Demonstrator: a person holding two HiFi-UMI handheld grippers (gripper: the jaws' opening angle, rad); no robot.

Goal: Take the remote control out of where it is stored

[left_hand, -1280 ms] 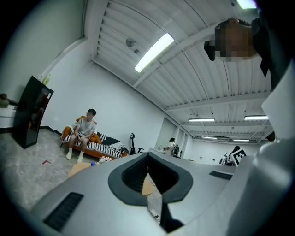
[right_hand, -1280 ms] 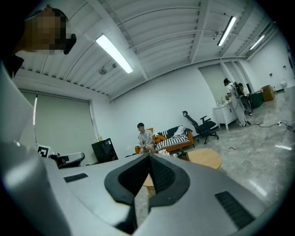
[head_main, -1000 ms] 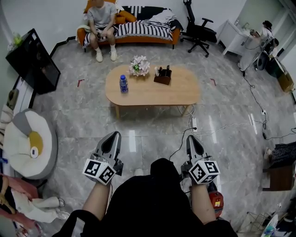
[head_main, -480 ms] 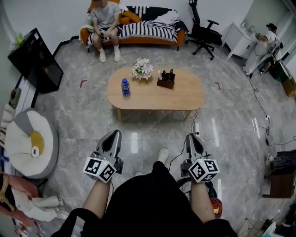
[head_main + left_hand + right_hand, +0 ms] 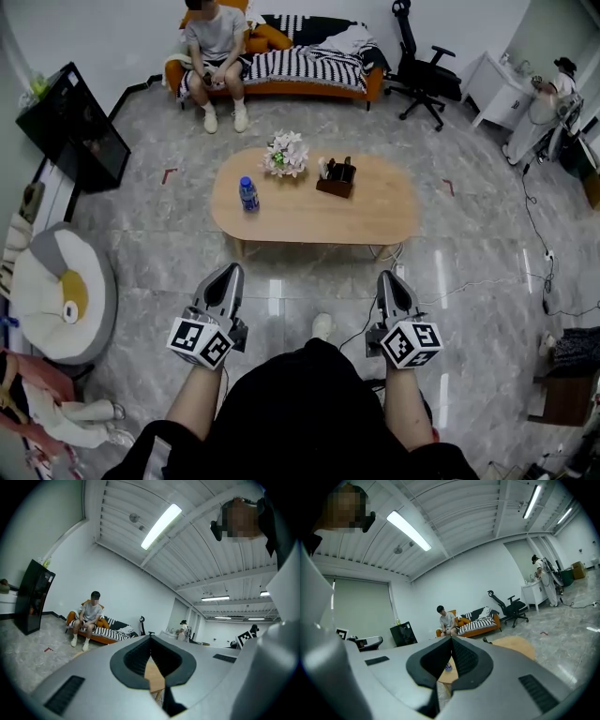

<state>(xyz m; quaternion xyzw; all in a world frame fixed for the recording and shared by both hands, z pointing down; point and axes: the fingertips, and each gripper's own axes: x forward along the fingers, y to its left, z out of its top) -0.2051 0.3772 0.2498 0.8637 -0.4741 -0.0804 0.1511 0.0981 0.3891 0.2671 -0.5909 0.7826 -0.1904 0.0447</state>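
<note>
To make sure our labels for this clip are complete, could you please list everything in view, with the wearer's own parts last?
oval light wooden coffee table: one, tan, mid-floor
clear plastic water bottle with blue label: one, table's left part
bunch of pale flowers: one, pinkish-white, table's far edge
dark brown box-shaped holder: one, right of the flowers, slim dark items standing in it
orange sofa with striped throw: one, far wall
seated person: one, grey shirt, sofa's left end
black swivel office chair: one, right of the sofa
tall black cabinet: one, left wall
round beanbag: one, white, grey and yellow, left floor
standing person: one, white clothes, far right
left tongs: one, grey, shut, empty
right tongs: one, grey, shut, empty
</note>
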